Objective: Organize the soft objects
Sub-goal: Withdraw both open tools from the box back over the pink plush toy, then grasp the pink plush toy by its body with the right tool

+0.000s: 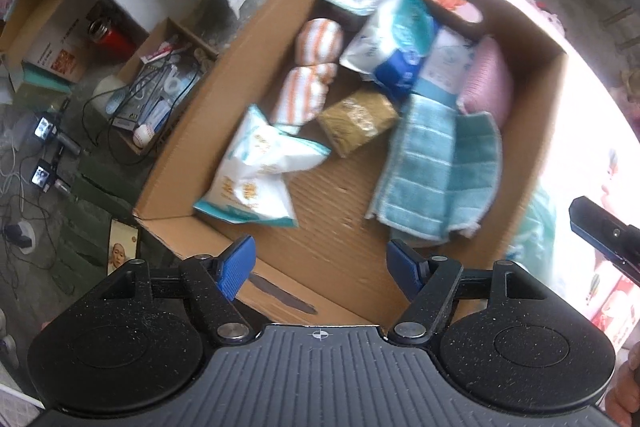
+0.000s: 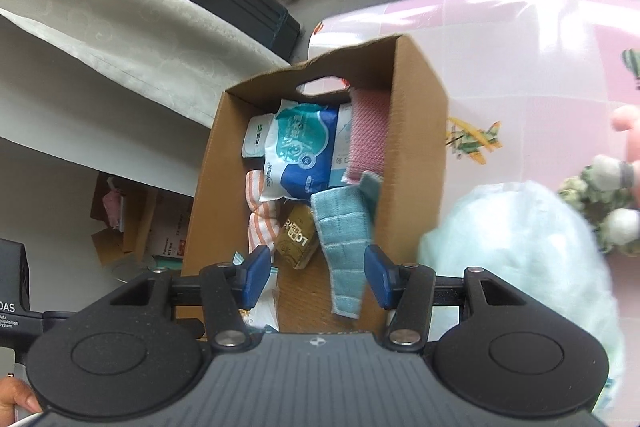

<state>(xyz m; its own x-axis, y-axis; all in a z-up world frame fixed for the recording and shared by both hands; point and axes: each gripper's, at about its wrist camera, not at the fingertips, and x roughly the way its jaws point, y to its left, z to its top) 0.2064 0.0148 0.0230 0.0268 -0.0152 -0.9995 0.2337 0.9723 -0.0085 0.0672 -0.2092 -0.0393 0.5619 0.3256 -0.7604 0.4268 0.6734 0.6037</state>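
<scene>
Right now both grippers are hovering above the near end of the cardboard box (image 1: pixel 192 131), and both are standing with jaws spread wide and nothing between the pads. Nearest the left gripper (image 1: pixel 320 267), a bare strip of box floor is lying just beyond its fingertips, with a white snack-like bag (image 1: pixel 256 171) resting toward the box's near left corner. The teal towel (image 1: pixel 436 167) is sprawling along the right wall, its long axis running from the near end toward the far end of the box. Seen from the right wrist, that same teal towel (image 2: pixel 344 251) is hanging almost straight ahead of the right gripper (image 2: pixel 316 275), slightly right of centre, so the right hand looks to be the nearer one for straightening it. Outside the box, just beside its right wall, a pale fluffy blanket (image 2: pixel 528 267) is lying on the pink mat (image 2: pixel 540 39); it is probably the next soft item still waiting to go in, though blur is making its outline hard to read. Further in, a brown packet (image 1: pixel 356 119) and two orange-striped cloths (image 1: pixel 308 75) are sitting mid-box, and a blue-and-white pack (image 1: pixel 396 43) and a pink pad (image 1: pixel 490 79) are crowding the far end.
</scene>
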